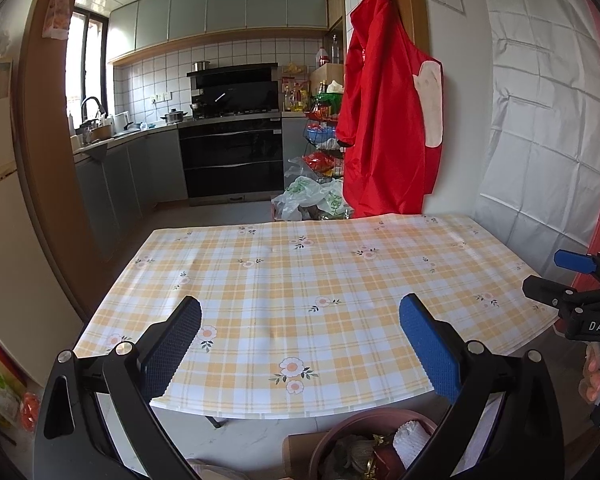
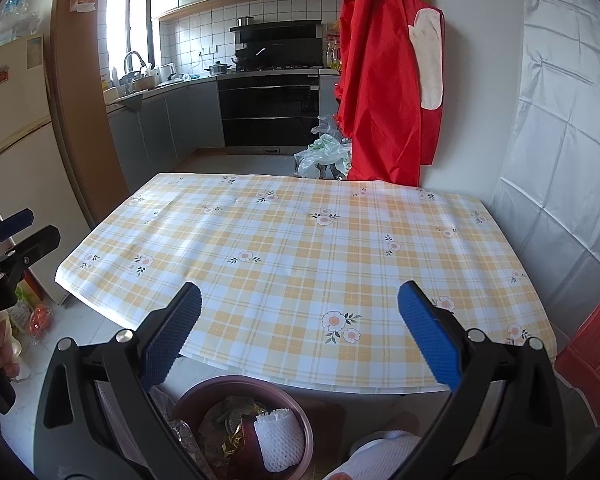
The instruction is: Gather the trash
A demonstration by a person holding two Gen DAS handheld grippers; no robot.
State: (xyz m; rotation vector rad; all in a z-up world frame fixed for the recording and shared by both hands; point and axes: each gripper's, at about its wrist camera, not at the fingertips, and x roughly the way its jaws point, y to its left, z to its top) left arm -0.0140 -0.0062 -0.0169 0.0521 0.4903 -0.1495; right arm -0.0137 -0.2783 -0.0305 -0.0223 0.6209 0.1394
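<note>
The left gripper point(image 1: 300, 344) had its fingers spread wide apart with nothing between them, and the right gripper point(image 2: 299, 332) was spread just the same — both empty. Beyond both pairs of fingertips stretched the checked tablecloth point(image 2: 300, 240). Below the fingers, nearer than the table edge, sat a pinkish bin point(image 2: 300, 412) on the floor, holding a white foam net point(image 2: 278, 442), gold foil point(image 2: 232, 440) and other trash I could not tell apart.

Below our left claw point(image 1: 300, 340) the basin point(image 1: 332, 436) is cut off by the frame edge; its trash point(image 2: 236, 420) is too jumbled to identify beyond white foam netting point(image 2: 278, 436).
</note>
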